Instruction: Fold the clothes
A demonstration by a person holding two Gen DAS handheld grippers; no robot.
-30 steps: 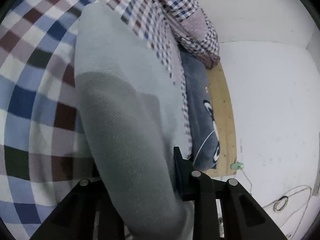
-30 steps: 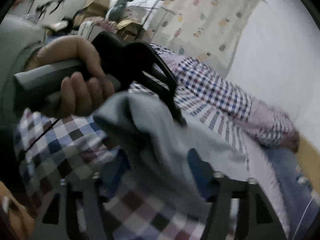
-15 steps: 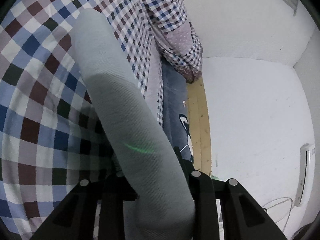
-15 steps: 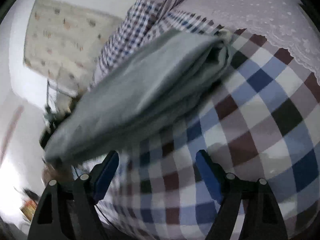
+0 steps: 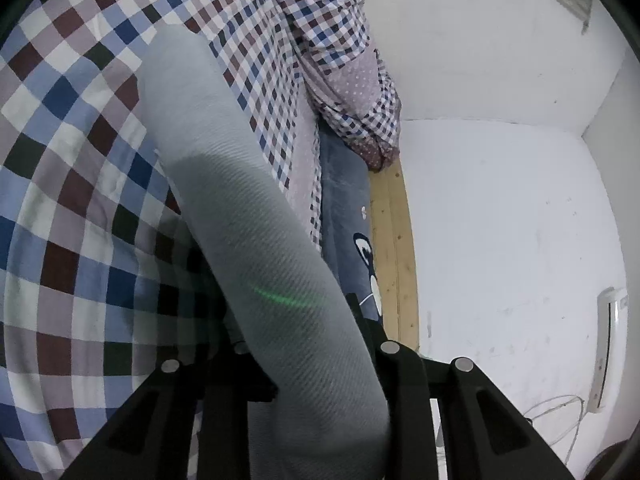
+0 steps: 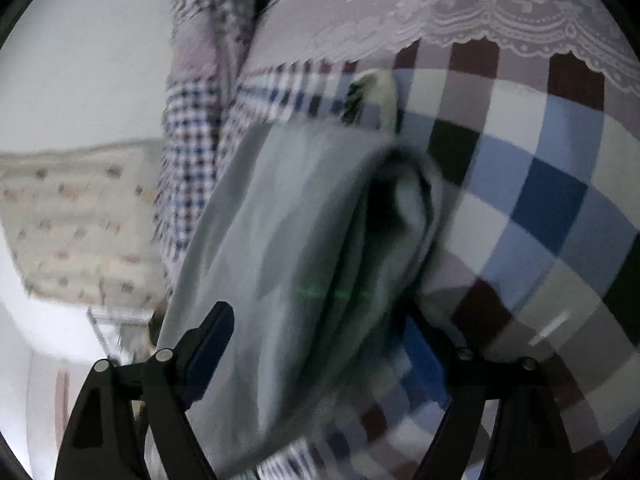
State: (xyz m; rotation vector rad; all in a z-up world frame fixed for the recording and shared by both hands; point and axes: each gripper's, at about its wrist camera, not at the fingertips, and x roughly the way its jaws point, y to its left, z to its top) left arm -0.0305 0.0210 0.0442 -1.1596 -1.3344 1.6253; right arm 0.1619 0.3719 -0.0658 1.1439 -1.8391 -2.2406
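A grey ribbed garment [image 5: 248, 208] runs from my left gripper [image 5: 304, 344] up across the checked bedspread [image 5: 68, 184]. The left jaws are shut on its near end, and the cloth hides the fingertips. In the right wrist view the same grey garment [image 6: 288, 216] shows as a folded bundle with a dark opening at its end, lying on the bedspread [image 6: 540, 184]. My right gripper [image 6: 320, 340] stands open around it, its blue-padded fingers [image 6: 212, 336] wide apart on either side. This view is motion-blurred.
A small-checked quilt [image 5: 320, 28] is bunched at the bed's far end, over a blue blanket with a cartoon print [image 5: 348, 208]. A wooden bed rail [image 5: 394, 248] borders white walls. A lace-edged cloth [image 6: 460, 12] and a patterned curtain [image 6: 76, 220] show in the right wrist view.
The right gripper has swung closer to the folded bundle, which now lies between its open fingers. The left gripper holds its grip, its view barely changed from half a second ago.
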